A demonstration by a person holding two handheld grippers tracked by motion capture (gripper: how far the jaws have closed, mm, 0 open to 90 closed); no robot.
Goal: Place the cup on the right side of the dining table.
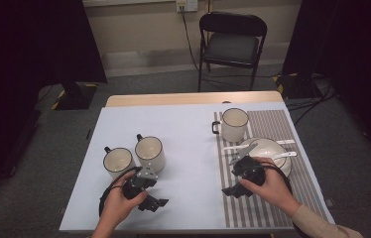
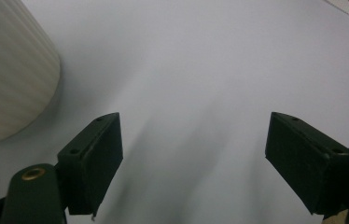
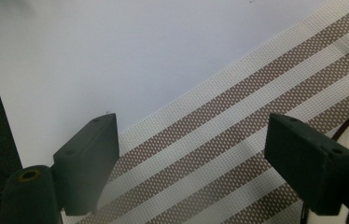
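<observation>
Both hands rest low near the front of the pale grey surface [image 1: 183,129], and the work looks to be at a pause before a pick-up rather than in the middle of one. The left tongs [image 1: 156,203] stand wide open with nothing between the jaws; in the left gripper view they look across bare surface, with the ribbed cream wall of a mug [image 2: 9,70] just off to one side. That is probably the nearer of the two cream mugs with dark rims [image 1: 150,152] standing side by side just beyond the left hand [image 1: 116,203]. The right tongs [image 1: 230,191] are open and empty too, held over the brown-and-white striped placemat [image 3: 238,121], just in front of the white bowl [image 1: 268,148] that carries a white spoon [image 1: 285,154]; a third cream mug [image 1: 234,124] stands behind it. Judging from this, the next move calls for turning the left tongs toward the mug and closing them on its rim or handle.
</observation>
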